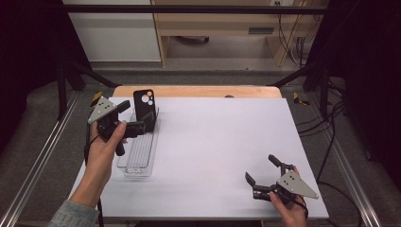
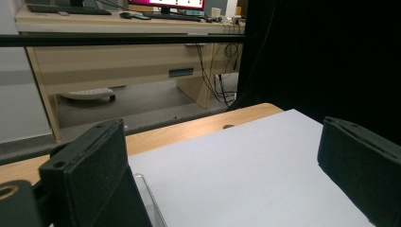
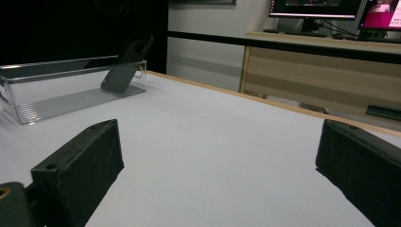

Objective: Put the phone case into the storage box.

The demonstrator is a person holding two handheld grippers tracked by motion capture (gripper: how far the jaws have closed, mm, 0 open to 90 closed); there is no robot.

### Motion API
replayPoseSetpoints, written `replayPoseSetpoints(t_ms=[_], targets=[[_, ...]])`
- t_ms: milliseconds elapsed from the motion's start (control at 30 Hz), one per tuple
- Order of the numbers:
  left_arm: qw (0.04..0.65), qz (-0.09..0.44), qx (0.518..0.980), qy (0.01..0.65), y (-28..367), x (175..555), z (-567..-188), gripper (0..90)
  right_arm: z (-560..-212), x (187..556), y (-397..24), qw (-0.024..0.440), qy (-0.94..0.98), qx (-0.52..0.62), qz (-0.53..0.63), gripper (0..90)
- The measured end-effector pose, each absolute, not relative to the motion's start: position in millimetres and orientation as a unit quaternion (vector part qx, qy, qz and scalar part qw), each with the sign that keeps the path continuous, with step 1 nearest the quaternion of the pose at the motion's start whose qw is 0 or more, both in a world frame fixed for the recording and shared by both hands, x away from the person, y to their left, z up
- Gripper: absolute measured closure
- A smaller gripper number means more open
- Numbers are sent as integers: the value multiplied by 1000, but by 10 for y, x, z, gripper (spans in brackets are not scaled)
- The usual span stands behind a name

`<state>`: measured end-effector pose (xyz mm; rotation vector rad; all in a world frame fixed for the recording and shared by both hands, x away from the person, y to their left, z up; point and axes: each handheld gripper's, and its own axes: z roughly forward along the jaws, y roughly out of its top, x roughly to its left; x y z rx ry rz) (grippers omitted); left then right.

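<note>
The black phone case (image 1: 144, 108) stood tilted at the far end of the clear tray (image 1: 137, 168), leaning on the tray's far wall at the left of the table (image 1: 227, 142). The left gripper (image 1: 130, 118) hovered just beside the case, jaws spread and apparently empty, though the high view was too coarse to rule out contact. The right gripper (image 1: 263, 170) rested well apart at the near right, jaws wide. A careless approach risked tipping the case or shoving the light tray.

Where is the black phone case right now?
In the high view the black phone case stands tilted at the far end of the clear tray, on the table's left side, just beyond the left tool.
</note>
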<state>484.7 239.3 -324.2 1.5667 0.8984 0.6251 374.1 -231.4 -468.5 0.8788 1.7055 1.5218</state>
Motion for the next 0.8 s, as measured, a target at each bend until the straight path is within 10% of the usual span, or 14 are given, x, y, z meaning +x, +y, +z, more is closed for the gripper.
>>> replayPoseSetpoints(t_ms=[800], targets=[[578, 302, 663, 368, 2567, 4634, -3171, 16, -4689, 3739, -2314, 339, 656, 338, 583, 20]])
